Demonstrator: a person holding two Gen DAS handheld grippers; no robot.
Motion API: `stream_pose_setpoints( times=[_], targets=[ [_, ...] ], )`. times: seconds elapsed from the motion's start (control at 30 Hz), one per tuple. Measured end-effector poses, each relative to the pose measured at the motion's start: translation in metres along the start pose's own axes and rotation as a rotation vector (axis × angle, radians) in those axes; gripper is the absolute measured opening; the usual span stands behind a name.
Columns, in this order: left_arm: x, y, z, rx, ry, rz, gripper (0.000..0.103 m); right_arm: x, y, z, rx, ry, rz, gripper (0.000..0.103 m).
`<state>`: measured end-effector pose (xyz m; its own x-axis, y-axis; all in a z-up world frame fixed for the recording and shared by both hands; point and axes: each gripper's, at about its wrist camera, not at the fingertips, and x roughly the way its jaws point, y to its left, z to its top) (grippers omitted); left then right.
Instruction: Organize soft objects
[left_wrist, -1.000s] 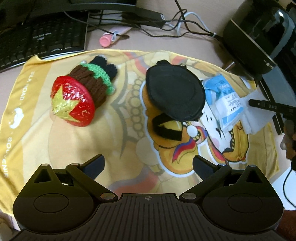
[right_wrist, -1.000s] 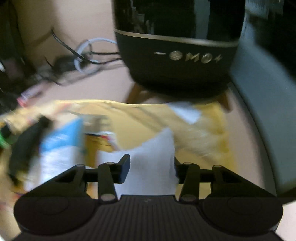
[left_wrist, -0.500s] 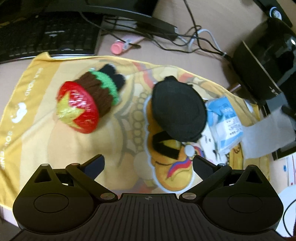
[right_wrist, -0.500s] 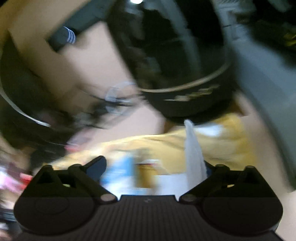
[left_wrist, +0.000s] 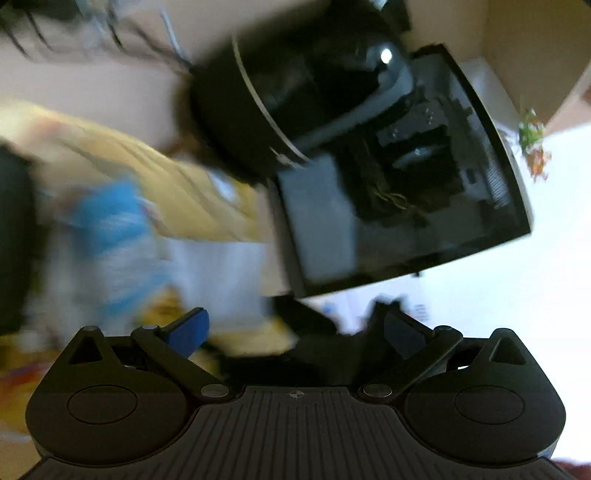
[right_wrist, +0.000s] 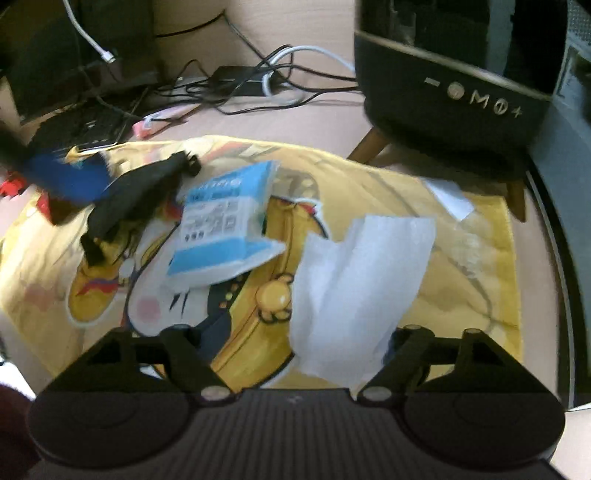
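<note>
Yellow cloth (right_wrist: 369, 192) now bears the tissue (right_wrist: 354, 288); right gripper (right_wrist: 295, 332) released; left gripper (left_wrist: 295, 325) spread, swung right.

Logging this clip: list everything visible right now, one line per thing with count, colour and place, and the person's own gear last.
towel: one, yellow with a cartoon print, spread on the desk under the soft things
tissue pack: one, blue and white, on the towel, centre left
tissue sheet: one, white, loose on the towel, its near end between the right gripper's fingers
black fabric item: one, on the towel left of the pack
white scrap: one, at the towel's far right edge
speaker: one, black on wooden legs, behind the towel
cables: several, black and white, at the back
keyboard: one, black, back left
pink tube: one, by the keyboard
left gripper: open, view blurred
right gripper: open, nothing clamped
</note>
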<state>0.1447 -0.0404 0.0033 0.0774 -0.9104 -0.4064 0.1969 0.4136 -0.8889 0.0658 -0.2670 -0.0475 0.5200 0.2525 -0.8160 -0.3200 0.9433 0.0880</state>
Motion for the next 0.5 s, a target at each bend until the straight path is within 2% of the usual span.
stream_pose_setpoints(
  times=[0.1, 0.27, 0.37, 0.47, 0.5],
  targets=[
    [0.054, 0.007, 0.029, -0.051, 0.085, -0.023, 0.103, 0.006, -0.004, -0.005, 0.053, -0.009, -0.003, 0.080],
    [0.126, 0.041, 0.052, -0.179, 0.189, 0.051, 0.103, -0.003, -0.016, -0.010, 0.164, -0.077, 0.020, 0.088],
    [0.145, 0.054, 0.054, -0.200, 0.202, 0.096, 0.103, -0.006, -0.022, -0.011, 0.216, -0.094, 0.000, 0.092],
    [0.155, 0.062, 0.052, -0.187, 0.196, 0.166, 0.103, -0.014, -0.028, -0.011, 0.257, -0.081, -0.069, 0.092],
    [0.154, 0.064, 0.051, -0.195, 0.184, 0.150, 0.103, -0.021, -0.031, -0.011, 0.267, -0.095, -0.101, 0.092]
  ],
)
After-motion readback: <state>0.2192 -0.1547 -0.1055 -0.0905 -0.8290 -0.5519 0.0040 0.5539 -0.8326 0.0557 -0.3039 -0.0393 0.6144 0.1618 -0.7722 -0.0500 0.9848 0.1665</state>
